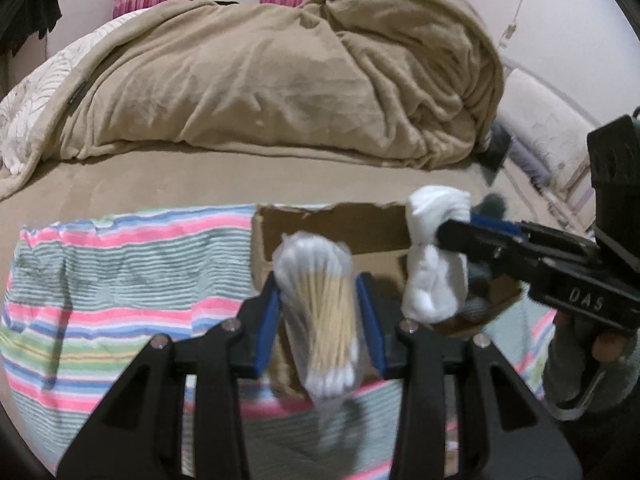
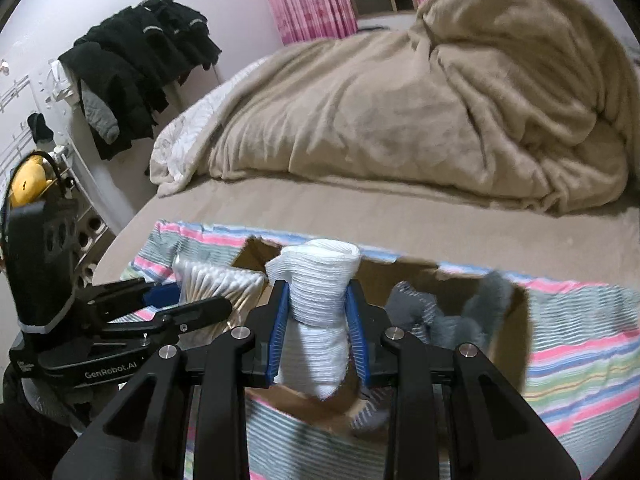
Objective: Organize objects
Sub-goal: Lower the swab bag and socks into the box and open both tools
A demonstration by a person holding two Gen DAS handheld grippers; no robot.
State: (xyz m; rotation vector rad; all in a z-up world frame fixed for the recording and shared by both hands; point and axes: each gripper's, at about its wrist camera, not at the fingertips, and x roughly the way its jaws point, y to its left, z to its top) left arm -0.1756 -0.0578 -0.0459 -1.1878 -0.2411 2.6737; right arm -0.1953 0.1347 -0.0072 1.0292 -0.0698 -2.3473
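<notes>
The left gripper (image 1: 318, 312) is clamping its blue-padded fingers on a clear plastic pack of cotton swabs (image 1: 320, 304), a soft, crinkly tube with pale wooden sticks bunched inside and white cotton tips showing at both ends. The pack is hanging upright between the pads, over the near left part of an open cardboard box (image 1: 332, 226). The right gripper (image 2: 318, 330) is squeezing a rolled white cloth (image 2: 320, 300), ribbed and gauzy, pinched at its waist so that it is bulging above and below the pads. This roll is hanging over the middle of the same box, just right of the swabs and not touching them.

The box is brown corrugated card with a ragged, torn far rim and low walls. Grey knitted fabric (image 2: 444, 316), fuzzy and crumpled, is lying inside its right part, one piece leaning up against the right wall. The box is sitting on a striped cloth (image 1: 120, 276) of pink, blue, green and white bands with a fine ribbed weave, which is spreading flat and wide to the left and continuing on the right.

Beyond the cloth's far edge a smooth tan sheet (image 1: 160, 176) is giving open flat room before a heaped, plush beige blanket (image 1: 280, 80). In the right wrist view the bed's left edge is curving away towards dark jackets (image 2: 136, 68) hanging by the wall
</notes>
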